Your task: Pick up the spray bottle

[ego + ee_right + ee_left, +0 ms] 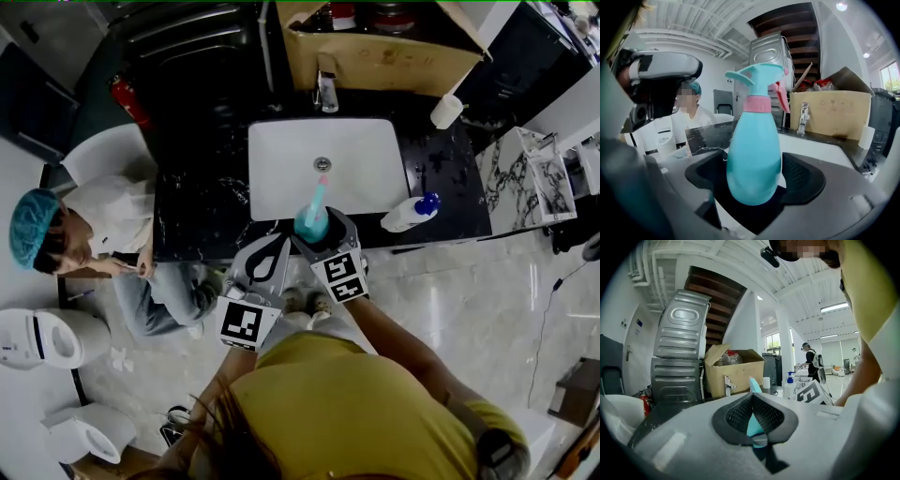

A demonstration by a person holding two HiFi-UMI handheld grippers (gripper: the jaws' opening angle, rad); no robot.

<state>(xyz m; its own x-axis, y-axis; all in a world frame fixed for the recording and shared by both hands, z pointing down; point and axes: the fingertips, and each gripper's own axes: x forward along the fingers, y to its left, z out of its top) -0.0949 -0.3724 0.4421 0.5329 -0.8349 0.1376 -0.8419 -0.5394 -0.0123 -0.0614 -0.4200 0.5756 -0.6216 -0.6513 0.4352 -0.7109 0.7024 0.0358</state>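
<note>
The right gripper (753, 180) is wide open, with the blue-green spray bottle (753, 140) between its jaws.

Its two dark pads sit one on each side of the bottle's fat belly. They are very close, but I think they are not squeezing it. So the bottle seems to stand upright by itself at the front edge of the white sink (281, 159), set in the black table (202, 187). The gripper is low, likely because the belly is the best part to hold; the thin neck could slip. The left gripper (751, 401) is closed with nothing in it. It sits just beside the right one, out of the way. The pads must close before any lift.
</note>
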